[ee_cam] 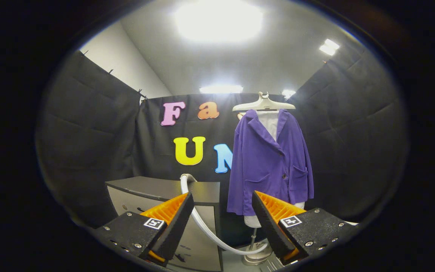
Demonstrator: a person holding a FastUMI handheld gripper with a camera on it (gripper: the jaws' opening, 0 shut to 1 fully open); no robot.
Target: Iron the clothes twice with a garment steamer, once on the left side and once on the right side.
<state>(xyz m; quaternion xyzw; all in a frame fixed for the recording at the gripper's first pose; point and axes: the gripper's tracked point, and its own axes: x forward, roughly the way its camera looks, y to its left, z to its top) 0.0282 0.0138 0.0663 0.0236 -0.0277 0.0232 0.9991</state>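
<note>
Hanging right of centre in the frame, a purple jacket (271, 162) sits on a pale hanger (264, 104) over a white form, its pole running down to a round base (256, 258) at the bottom of the frame. The gripper (223, 211) stands wide open at the lower middle, its fingers (174, 223) well apart and holding nothing. A white hose (208, 230) rises from the top of a grey cabinet (164, 189) at lower left, curves down through the gap between the fingers and sweeps toward the base. The jacket is beyond the fingers, its hem just above the right one. Bright ceiling lights (219, 19) fill the upper middle.
</note>
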